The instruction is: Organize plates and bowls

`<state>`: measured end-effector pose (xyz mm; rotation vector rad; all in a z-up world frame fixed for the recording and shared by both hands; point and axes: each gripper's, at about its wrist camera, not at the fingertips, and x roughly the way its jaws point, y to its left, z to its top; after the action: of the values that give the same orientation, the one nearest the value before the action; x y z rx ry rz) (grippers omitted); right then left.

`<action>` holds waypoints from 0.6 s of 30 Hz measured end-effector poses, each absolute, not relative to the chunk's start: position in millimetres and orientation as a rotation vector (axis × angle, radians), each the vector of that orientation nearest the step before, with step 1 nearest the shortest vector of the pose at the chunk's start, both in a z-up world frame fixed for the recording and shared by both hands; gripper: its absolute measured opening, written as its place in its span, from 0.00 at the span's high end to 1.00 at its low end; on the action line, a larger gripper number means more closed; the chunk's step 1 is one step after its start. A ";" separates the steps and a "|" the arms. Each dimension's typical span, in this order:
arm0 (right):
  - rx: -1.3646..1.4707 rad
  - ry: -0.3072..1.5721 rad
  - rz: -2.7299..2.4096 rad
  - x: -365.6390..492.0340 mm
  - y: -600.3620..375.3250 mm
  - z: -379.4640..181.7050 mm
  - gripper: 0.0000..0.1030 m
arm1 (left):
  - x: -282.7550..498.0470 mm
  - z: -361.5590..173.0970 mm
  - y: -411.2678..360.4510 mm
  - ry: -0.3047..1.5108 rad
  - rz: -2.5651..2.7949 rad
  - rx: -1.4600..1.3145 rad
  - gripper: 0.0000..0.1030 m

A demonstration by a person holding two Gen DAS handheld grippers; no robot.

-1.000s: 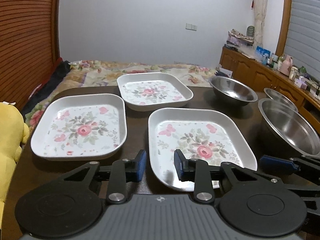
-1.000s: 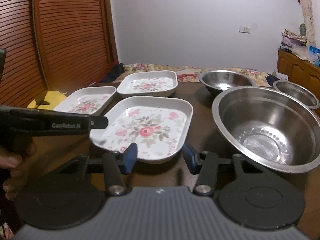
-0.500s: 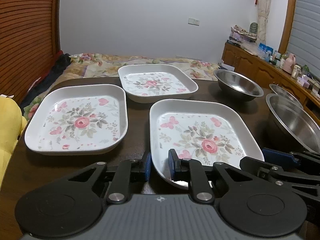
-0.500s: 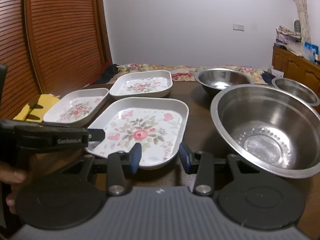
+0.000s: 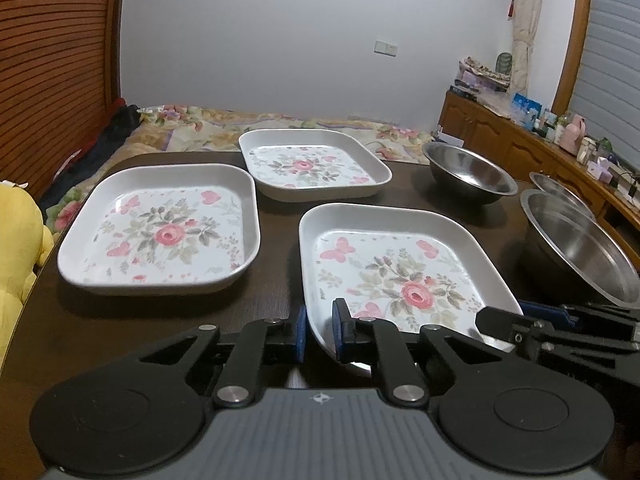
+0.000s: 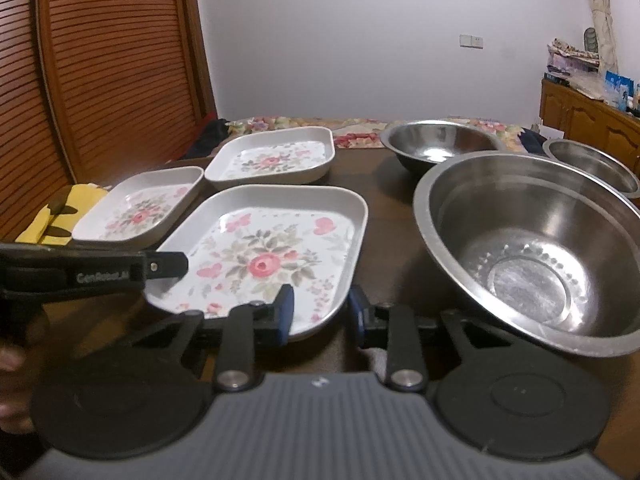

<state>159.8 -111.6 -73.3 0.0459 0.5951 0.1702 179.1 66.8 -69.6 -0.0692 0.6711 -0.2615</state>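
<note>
- At 9 o'clock on the dark table [image 5: 276, 240] we see the left floral plate [image 5: 160, 232]. It lies flat, apart from the other plates.
- At 12 o'clock, far from us, lies the far floral plate [image 5: 308, 168], just beyond the left one.
- In the centre lies the near floral plate [image 5: 392, 276]. Both our tools meet at its near edge.
- Our left gripper [image 5: 319, 334] is closed on the near left rim of this plate. Its blue pads [image 5: 300, 334] pinch the rim from both sides.
- Our right gripper [image 6: 320, 312] is closing. The near right corner of the same plate is between its jaws, but in the right wrist view the right pad stands clear of the rim, so the plate is not yet gripped there.
- At 1 o'clock stands the far steel bowl [image 5: 468, 178], upright.
- At 3 o'clock stands the large steel bowl [image 6: 528, 248], just beside the near floral plate.
- Behind it, at 2 o'clock, the small steel bowl [image 6: 596, 164] is partly hidden by the large one.
</note>
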 end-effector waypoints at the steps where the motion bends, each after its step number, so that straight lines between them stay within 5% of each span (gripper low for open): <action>1: 0.052 0.592 0.177 157.7 -112.6 -72.6 0.71 | 175.2 -69.0 67.3 0.668 -0.263 -0.071 0.86; 18: 0.008 0.550 0.307 91.7 -107.6 -67.8 0.71 | 81.2 -68.0 88.9 0.643 -0.252 -0.100 0.85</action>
<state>91.7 -107.6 -67.8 0.0078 0.5500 0.3072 81.2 88.9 -68.0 -0.0999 0.6428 -0.2521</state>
